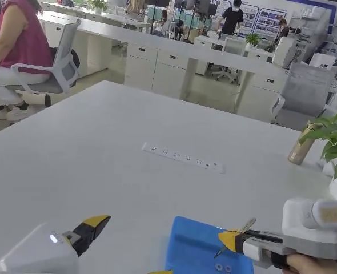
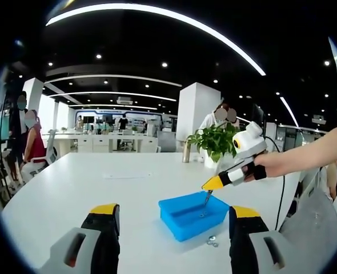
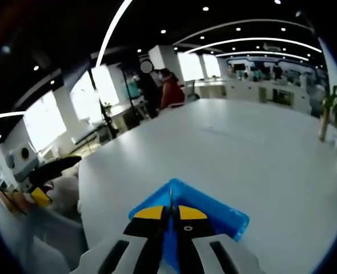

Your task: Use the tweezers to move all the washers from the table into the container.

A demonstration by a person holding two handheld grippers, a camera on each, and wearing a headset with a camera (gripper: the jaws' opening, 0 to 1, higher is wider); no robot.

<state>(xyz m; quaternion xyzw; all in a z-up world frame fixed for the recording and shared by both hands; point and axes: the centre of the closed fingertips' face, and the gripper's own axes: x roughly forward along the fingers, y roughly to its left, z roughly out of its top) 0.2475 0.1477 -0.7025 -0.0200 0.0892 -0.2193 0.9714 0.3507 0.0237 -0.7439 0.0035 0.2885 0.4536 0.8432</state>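
Tweezers poised at blue container

Pinches thin metal tweezers in right tool, jaws nearly closed on them, tips pointing down into shallow blue plastic container on white tabletop. Keeps nothing in left tool, jaws spread wide, low beside the container. Shows small silver metal washers inside the container, others on the tabletop just beside its wall.

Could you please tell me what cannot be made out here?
Whether the tweezers hold a washer: tips too small, left gripper view.
How many washers lie on the table: too small, same view.
Near side of the container: cut off at the head view's bottom.
Its floor, right gripper view: partly hidden by the right gripper.
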